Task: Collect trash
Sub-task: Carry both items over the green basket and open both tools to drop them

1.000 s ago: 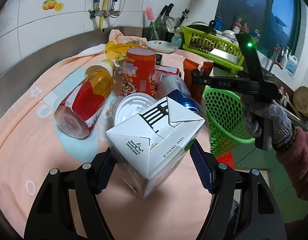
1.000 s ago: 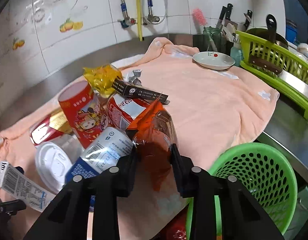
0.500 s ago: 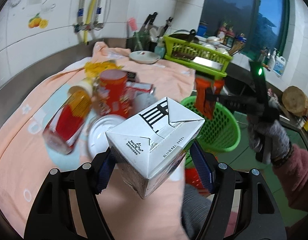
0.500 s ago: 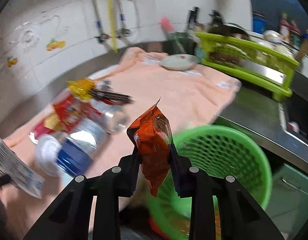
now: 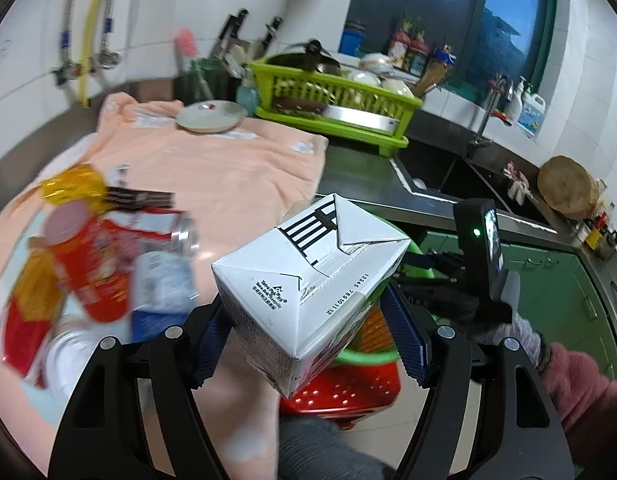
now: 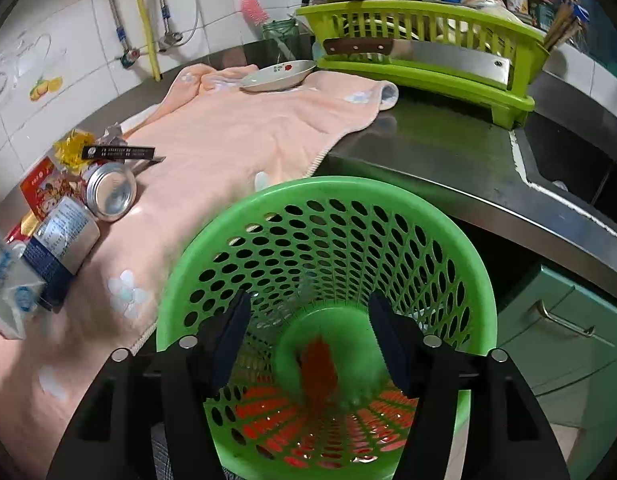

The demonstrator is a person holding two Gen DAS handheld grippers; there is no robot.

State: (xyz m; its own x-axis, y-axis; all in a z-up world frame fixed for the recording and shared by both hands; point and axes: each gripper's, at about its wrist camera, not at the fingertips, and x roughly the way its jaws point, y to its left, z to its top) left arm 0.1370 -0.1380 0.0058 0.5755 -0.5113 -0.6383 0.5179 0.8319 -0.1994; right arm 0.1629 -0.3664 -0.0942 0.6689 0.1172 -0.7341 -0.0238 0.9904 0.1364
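Between the blue pads of the left gripper (image 5: 308,316), a white drink carton (image 5: 308,280), clamped on both sides and tilted, one folded end with a black barcode and printed digits facing the camera; held off the counter, in front of the green perforated basket (image 5: 382,354)

Over that basket (image 6: 474,264), the right gripper (image 6: 308,344), jaws spread wide with nothing between them, pointing down into the opening; inside, low near the bottom, a blurred orange snack wrapper (image 6: 318,368), apart from both pads

Under the basket, a red perforated surface (image 5: 348,394), seen below its rim and through its holes

On the steel counter (image 6: 428,152), a peach towel (image 6: 248,132) spread out, with more trash at its left end: a silver can (image 6: 110,192) on its side with the base showing, a blue-and-white can (image 6: 58,240) beside it, a red printed container (image 6: 42,188), a yellow crumpled wrapper (image 6: 70,150), a thin black box (image 6: 118,152) lying across the pile

At the far end of the towel, a shallow white dish (image 6: 278,76); beyond it, a lime-green dish rack (image 6: 428,40) with a cleaver (image 6: 420,56) laid along its front

From the left wrist view, the right gripper (image 5: 440,272) with a small green light, gripped by a gloved hand (image 5: 504,332)
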